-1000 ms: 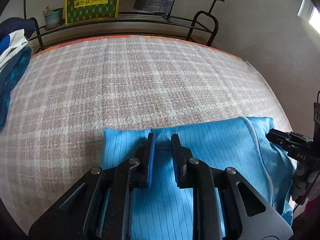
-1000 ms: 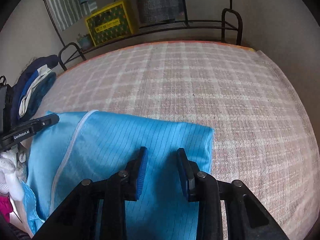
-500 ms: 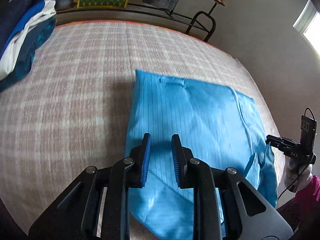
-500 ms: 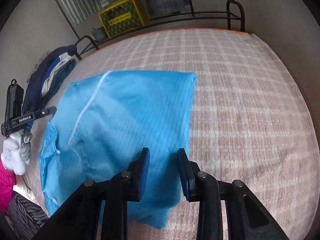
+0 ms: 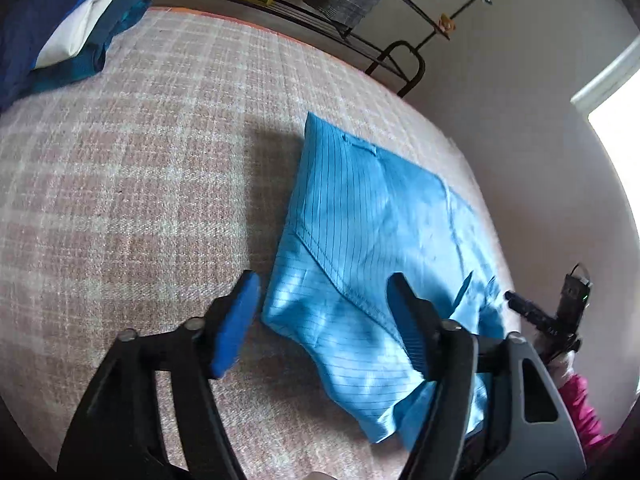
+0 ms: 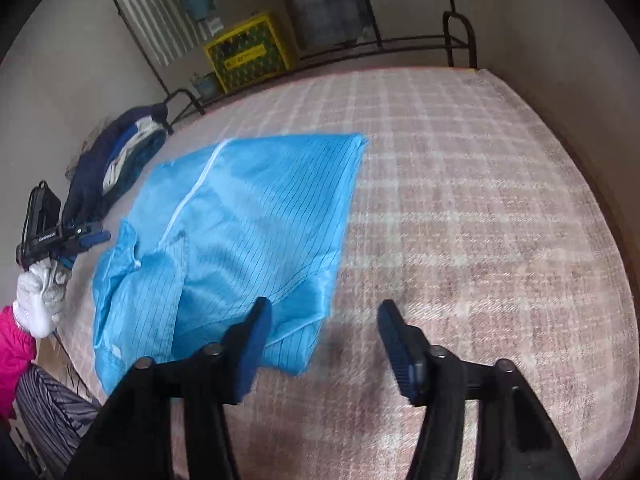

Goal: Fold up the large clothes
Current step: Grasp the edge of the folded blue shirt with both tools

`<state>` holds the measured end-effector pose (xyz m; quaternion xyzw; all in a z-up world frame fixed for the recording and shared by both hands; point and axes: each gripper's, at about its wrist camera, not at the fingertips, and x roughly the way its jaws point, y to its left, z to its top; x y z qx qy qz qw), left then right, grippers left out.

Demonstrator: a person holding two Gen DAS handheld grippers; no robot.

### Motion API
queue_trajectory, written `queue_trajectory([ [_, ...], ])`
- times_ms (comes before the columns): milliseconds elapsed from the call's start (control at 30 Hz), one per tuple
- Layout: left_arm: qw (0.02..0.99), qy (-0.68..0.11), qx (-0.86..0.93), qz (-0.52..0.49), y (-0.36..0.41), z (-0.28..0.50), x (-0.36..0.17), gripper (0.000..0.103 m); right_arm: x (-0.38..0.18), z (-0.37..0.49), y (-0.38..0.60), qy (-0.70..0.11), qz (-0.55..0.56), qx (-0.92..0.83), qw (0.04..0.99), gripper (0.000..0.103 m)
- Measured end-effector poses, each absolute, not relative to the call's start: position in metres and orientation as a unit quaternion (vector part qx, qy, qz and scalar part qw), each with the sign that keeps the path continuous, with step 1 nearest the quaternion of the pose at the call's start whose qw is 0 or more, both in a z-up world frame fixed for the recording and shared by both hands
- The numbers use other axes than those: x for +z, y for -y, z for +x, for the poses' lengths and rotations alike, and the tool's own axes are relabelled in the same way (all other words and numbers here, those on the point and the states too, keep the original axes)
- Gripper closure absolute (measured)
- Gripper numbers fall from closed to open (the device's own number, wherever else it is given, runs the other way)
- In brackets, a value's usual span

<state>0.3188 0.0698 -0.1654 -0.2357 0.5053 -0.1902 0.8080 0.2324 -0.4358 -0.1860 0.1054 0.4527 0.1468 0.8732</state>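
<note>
We hold 2 black two-finger grippers with blue pads. The left gripper (image 5: 320, 312) is opening its jaws; the near left corner of the garment shows through the gap, but neither pad presses on it. The right gripper (image 6: 324, 340) is likewise opening, and between its jaws we see only the bed cover, the garment's near right corner lying just beside its left finger (image 6: 256, 336). Neither tool has hold of anything.

The task's thing, a light blue pinstriped garment with a white zip (image 6: 248, 216), lies folded into a rough rectangle on the pink and white plaid bed cover (image 6: 480, 208). It sits between the 2 tools and ahead of them, its long axis running away from us toward the black metal rack (image 6: 400, 44) at the far edge. The near end is untidy: a loose collar or flap (image 6: 140, 280) sticks out on the left-hand side.

We judge that the next fold would carry one end of the long axis over the other. Each gripper is near its own near corner, the left slightly the closer, its jaws already framing cloth.

A pile of dark blue and white clothes (image 5: 60, 32) lies well apart at the far left, and a yellow and green box (image 6: 250, 54) stands on the rack.
</note>
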Motion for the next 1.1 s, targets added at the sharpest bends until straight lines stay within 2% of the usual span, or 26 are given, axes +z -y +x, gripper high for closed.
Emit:
queue_trajectory([
  [133,0.752,-0.517,-0.215,-0.349,-0.089,0.342,-0.186,0.03,-0.202,0.252,0.457,-0.478,0.189,0.174,0.84,0.031],
  [333,0.717,-0.532,-0.221,-0.394,-0.096,0.372,-0.209,0.03,-0.229,0.277,0.467,-0.489,0.292,0.226,0.79,0.032],
  [433,0.713,-0.531,-0.239,-0.392,-0.092,0.383,-0.213,0.03,-0.236,0.288,0.461,-0.483,0.312,0.25,0.779,0.034],
  [533,0.711,-0.532,-0.253,-0.384,-0.083,0.395,-0.212,0.031,-0.244,0.301,0.451,-0.484,0.338,0.274,0.759,0.042],
  [633,0.711,-0.538,-0.265,-0.366,-0.066,0.405,-0.212,0.037,-0.248,0.311,0.432,-0.483,0.334,0.296,0.754,0.044],
  [733,0.714,-0.541,-0.275,-0.348,-0.047,0.417,-0.211,0.038,-0.248,0.315,0.42,-0.481,0.329,0.304,0.753,0.045],
  [800,0.708,-0.549,-0.276,-0.348,-0.037,0.42,-0.214,0.047,-0.249,0.318,0.416,-0.485,0.325,0.302,0.753,0.049],
  [867,0.712,-0.551,-0.27,-0.342,-0.03,0.422,-0.216,0.06,-0.251,0.321,0.411,-0.493,0.325,0.293,0.752,0.06],
  [900,0.713,-0.552,-0.265,-0.341,-0.029,0.423,-0.216,0.063,-0.251,0.323,0.409,-0.496,0.326,0.289,0.751,0.064],
  [967,0.72,-0.553,-0.257,-0.33,-0.025,0.422,-0.215,0.078,-0.246,0.324,0.401,-0.503,0.308,0.274,0.76,0.072],
  [1033,0.735,-0.55,-0.251,-0.308,-0.014,0.422,-0.209,0.085,-0.237,0.321,0.394,-0.506,0.278,0.259,0.774,0.084],
  [1100,0.754,-0.543,-0.246,-0.275,-0.003,0.419,-0.2,0.09,-0.223,0.321,0.383,-0.502,0.247,0.247,0.791,0.091],
])
